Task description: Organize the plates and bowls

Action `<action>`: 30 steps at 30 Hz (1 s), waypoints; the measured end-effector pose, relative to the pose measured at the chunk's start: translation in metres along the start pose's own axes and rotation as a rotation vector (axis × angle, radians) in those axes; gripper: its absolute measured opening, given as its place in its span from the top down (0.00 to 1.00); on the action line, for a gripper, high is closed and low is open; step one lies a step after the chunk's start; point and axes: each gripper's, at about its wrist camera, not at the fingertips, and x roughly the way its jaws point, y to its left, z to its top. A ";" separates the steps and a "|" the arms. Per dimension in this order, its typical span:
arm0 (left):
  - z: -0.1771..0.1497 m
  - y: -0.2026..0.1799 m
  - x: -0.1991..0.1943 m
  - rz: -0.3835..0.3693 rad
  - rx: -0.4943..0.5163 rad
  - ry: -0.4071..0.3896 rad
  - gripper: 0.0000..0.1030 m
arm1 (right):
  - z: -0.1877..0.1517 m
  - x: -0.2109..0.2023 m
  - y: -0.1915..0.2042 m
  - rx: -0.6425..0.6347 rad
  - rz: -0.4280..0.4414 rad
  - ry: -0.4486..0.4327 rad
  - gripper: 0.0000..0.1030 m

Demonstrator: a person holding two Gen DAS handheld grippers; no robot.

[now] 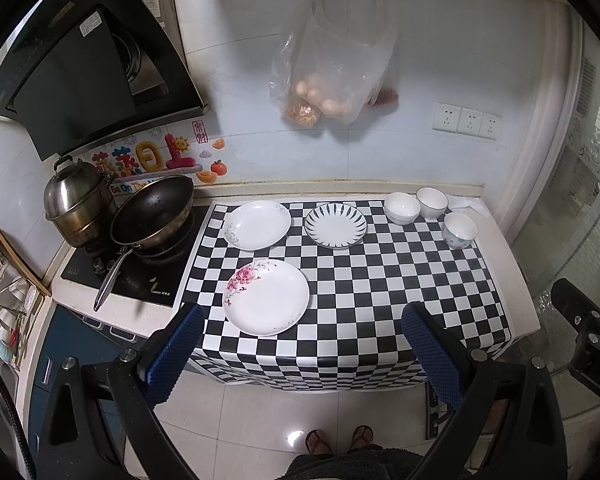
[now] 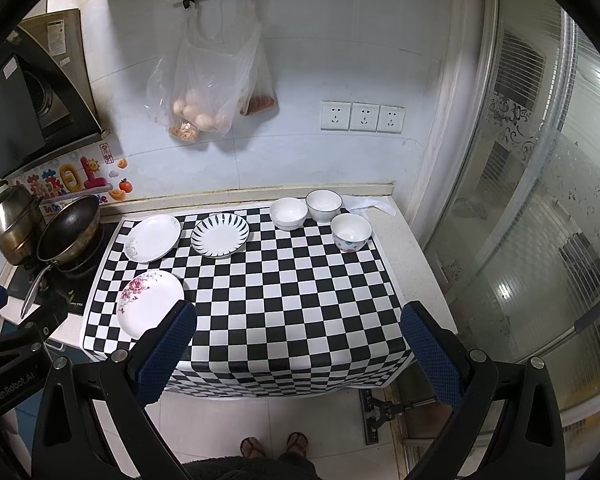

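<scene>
Kitchen counter with a black-and-white checked cloth (image 1: 380, 288), seen from above. At far left, a steel pot (image 1: 78, 204) with its lid on stands touching a dark, empty frying pan (image 1: 152, 212) on the stove. On the cloth, a flowered plate (image 1: 266, 298) lies nearest the front edge; behind it sit a white plate (image 1: 257, 225) and, just beside it, a blue-striped plate (image 1: 335, 225). All three are empty. At the back right, three empty bowls cluster: a plain white bowl (image 1: 402, 208), a dark-rimmed bowl (image 1: 432, 202), and a patterned bowl (image 1: 460, 231) in front. On the wall hangs a clear plastic bag (image 1: 332, 76) holding eggs. The left gripper (image 1: 300, 344) and right gripper (image 2: 298, 346) hover before the counter, fingers spread wide, holding nothing.
</scene>
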 end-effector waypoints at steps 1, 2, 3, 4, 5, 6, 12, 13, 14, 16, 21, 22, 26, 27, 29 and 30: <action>0.000 0.001 0.000 0.001 0.002 0.001 0.02 | 0.000 0.001 -0.001 0.000 -0.001 0.000 0.00; 0.000 0.002 0.000 0.000 0.002 0.001 0.02 | 0.000 0.001 -0.001 0.000 0.001 0.000 0.00; 0.000 0.001 0.000 0.000 0.000 0.000 0.02 | 0.000 0.001 -0.001 0.001 0.001 0.000 0.00; 0.000 0.001 0.000 0.000 0.001 0.000 0.02 | 0.000 0.001 -0.001 0.000 0.000 0.000 0.00; 0.000 0.001 0.000 0.001 -0.001 0.001 0.02 | 0.000 0.001 -0.001 -0.001 0.000 0.001 0.00; 0.000 0.002 -0.001 0.001 -0.001 0.000 0.02 | 0.000 0.001 -0.001 -0.001 0.000 0.002 0.00; 0.001 0.000 0.000 0.003 0.000 -0.002 0.02 | 0.001 0.003 -0.002 0.000 -0.001 -0.002 0.00; 0.003 0.000 0.000 0.004 0.000 -0.001 0.02 | 0.001 0.004 -0.003 0.001 -0.001 -0.002 0.00; 0.006 -0.002 0.001 0.006 0.000 0.000 0.02 | 0.001 0.004 -0.004 0.002 0.000 -0.002 0.00; 0.006 -0.001 0.001 0.006 -0.001 0.001 0.02 | 0.001 0.004 -0.004 0.001 0.000 -0.002 0.00; 0.005 -0.002 0.001 0.005 0.000 -0.001 0.02 | 0.001 0.004 -0.004 0.004 -0.001 -0.004 0.00; 0.005 -0.002 0.001 0.006 0.001 0.000 0.02 | 0.001 0.005 -0.004 0.005 -0.001 -0.005 0.00; 0.004 -0.002 0.001 0.007 0.000 -0.002 0.02 | 0.000 0.005 -0.004 0.004 0.002 0.000 0.00; 0.004 -0.002 0.001 0.006 0.000 -0.002 0.02 | 0.000 0.005 -0.005 0.005 0.003 -0.001 0.00; 0.004 -0.002 0.001 0.006 0.000 -0.002 0.02 | 0.000 0.005 -0.005 0.005 0.006 0.000 0.00; 0.003 -0.002 0.001 0.006 0.001 -0.002 0.02 | 0.001 0.006 -0.005 0.006 0.008 0.000 0.00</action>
